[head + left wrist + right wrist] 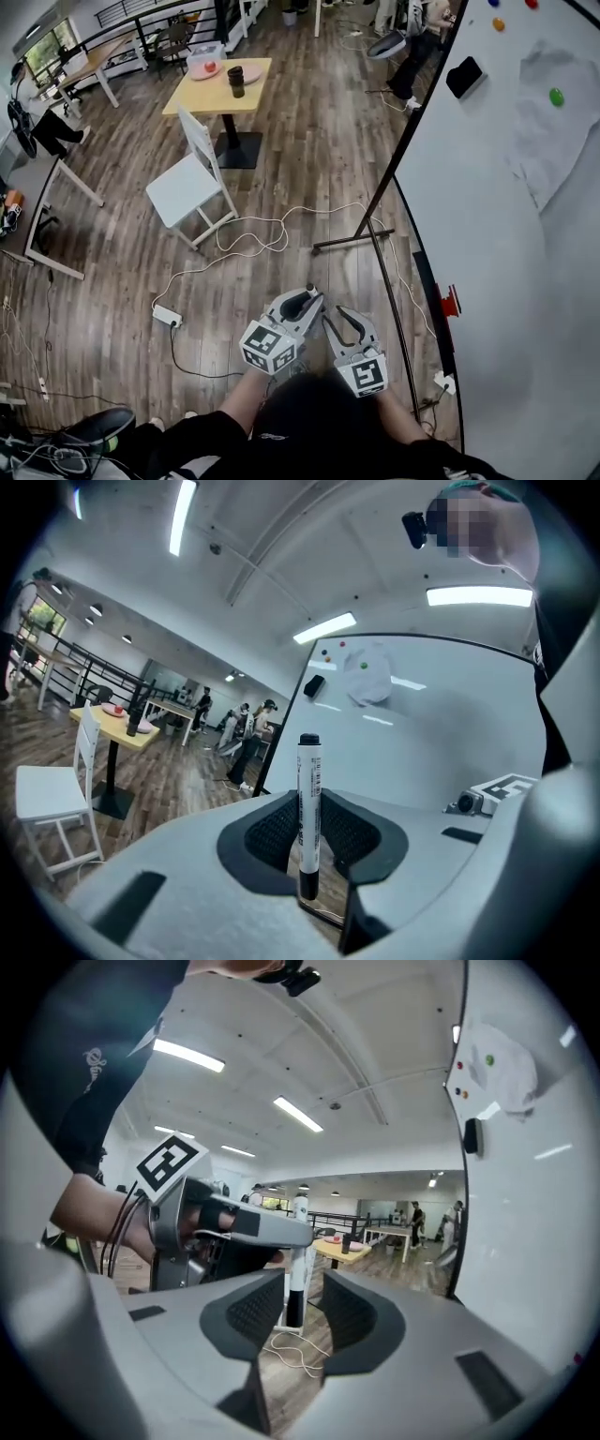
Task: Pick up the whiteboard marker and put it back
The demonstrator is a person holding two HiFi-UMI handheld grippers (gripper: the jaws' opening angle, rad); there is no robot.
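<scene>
A white whiteboard marker [308, 808] with a black cap stands upright between the pads of my left gripper [309, 841], which is shut on its barrel. In the head view the left gripper [305, 302] is low in the middle, next to my right gripper [347, 328]. The right gripper view shows the same marker [297, 1269] held by the left gripper [234, 1227]. It stands in the gap of my right gripper [292, 1312], whose pads are open and clear of it on both sides. The whiteboard [506, 234] rises at the right.
The board carries a black eraser [464, 77], coloured magnets [556, 96] and a red piece [451, 302] at its lower edge. Its dark stand leg [352, 242] crosses the wooden floor. A white chair [192, 183], a yellow table [217, 86], a cable [253, 239] and a power strip [167, 316] are left.
</scene>
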